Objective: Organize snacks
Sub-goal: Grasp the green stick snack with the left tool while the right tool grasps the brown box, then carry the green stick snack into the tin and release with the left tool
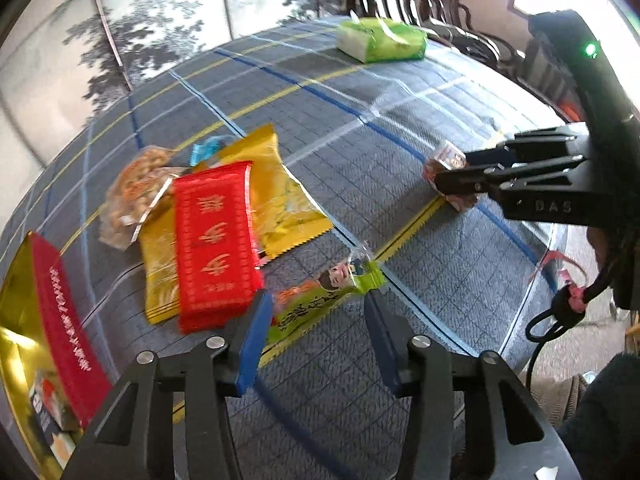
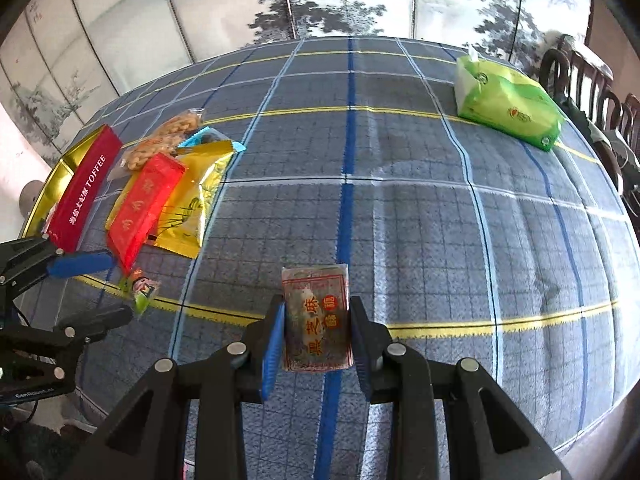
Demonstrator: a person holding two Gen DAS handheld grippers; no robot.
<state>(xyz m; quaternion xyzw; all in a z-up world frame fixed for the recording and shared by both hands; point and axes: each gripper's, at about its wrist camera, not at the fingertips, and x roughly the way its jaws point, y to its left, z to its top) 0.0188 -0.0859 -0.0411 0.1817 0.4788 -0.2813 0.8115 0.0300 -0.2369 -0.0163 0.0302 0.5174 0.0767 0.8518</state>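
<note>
The right tongs (image 2: 316, 340) grip a small sesame snack packet (image 2: 316, 316) (dark filling, red print) just above the bench (image 2: 440, 220). The left tongs (image 1: 316, 316) stand wide around a green snack stick (image 1: 320, 292), beside the pile topped by a red packet (image 1: 216, 240).

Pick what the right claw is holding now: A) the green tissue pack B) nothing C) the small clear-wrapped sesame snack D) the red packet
C: in the right wrist view the right claw is shut on the small clear-wrapped sesame snack, while the red packet and green tissue pack lie on the tablecloth.
</note>
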